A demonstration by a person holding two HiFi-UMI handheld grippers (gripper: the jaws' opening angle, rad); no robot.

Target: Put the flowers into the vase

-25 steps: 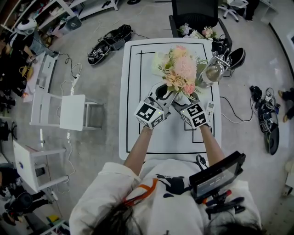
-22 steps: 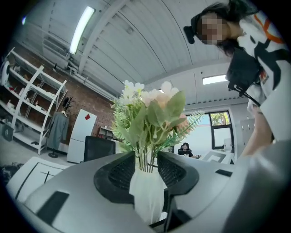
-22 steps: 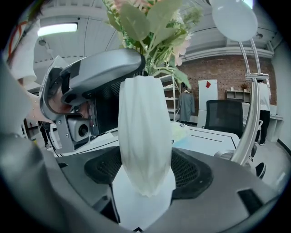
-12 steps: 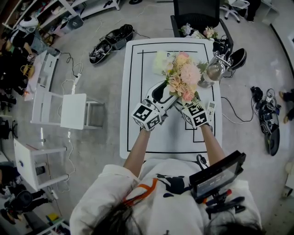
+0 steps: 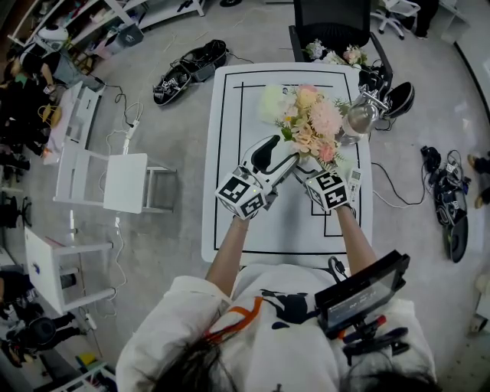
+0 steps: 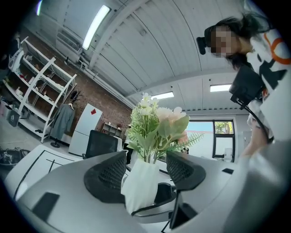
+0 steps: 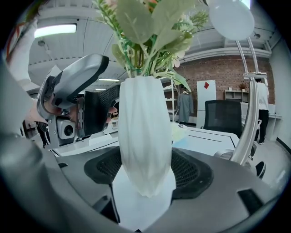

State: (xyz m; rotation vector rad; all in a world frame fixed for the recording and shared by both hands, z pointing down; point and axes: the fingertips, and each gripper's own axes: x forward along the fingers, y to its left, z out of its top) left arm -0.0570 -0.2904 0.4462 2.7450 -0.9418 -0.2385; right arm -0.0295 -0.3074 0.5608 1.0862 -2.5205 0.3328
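A bunch of pink and cream flowers with green leaves stands in a white twisted vase. My right gripper is shut on the vase's lower body and holds it above the table. In the right gripper view the vase fills the gap between the pads. My left gripper is just left of the vase; its jaws have just been opening and stand wide with nothing between them. The left gripper view shows the vase and flowers a little beyond the pads, untouched.
A pale green flower head lies on the table behind the bunch. A chrome stand with a round head is at the table's right edge, a small white remote nearer me. A black chair bearing more flowers stands behind the table.
The left gripper has opened and drawn back to the left, away from the stems. The vase with its flowers has shifted slightly right in the right gripper.
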